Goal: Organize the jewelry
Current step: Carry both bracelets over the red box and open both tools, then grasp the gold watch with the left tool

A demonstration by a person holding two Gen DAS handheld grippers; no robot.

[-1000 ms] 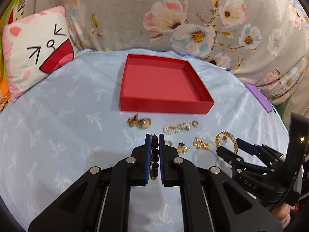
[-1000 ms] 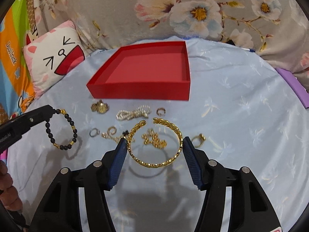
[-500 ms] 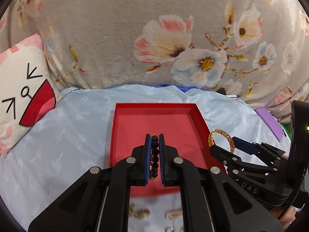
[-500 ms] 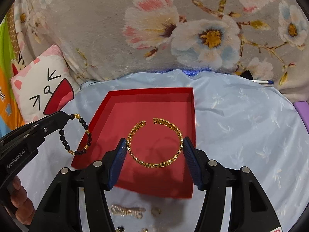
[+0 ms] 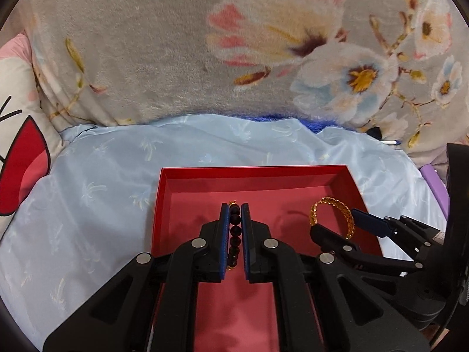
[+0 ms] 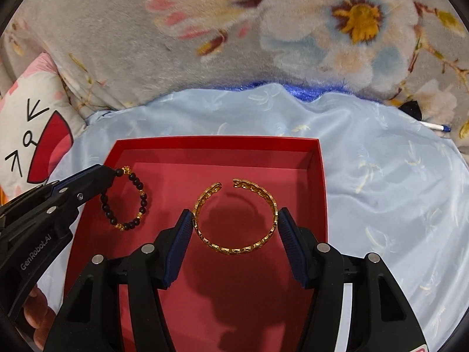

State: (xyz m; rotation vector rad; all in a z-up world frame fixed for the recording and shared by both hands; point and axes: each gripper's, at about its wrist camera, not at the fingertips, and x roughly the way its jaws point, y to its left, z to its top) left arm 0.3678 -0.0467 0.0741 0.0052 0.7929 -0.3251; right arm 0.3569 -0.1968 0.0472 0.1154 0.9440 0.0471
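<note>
Over the red tray [image 6: 321, 193], both bracelets held just above its floor.
Between the right tongs [image 6: 234, 223], spread wide, spans a stiff, light gold cuff [image 6: 234, 214], gripped across its sides; likely springy and slippery. Pinched edgewise in the near-closed left tongs [image 5: 234, 234], hangs a limp beaded bracelet [image 6: 126, 199]; best taken by a few beads. Around, pale blue bedsheet [image 6: 381, 176].

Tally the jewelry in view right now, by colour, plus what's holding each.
Gold: 1, the bangle, in the right gripper.
Black beaded: 1, the bracelet, in the left gripper.
Total: 2, both over the red tray.
</note>
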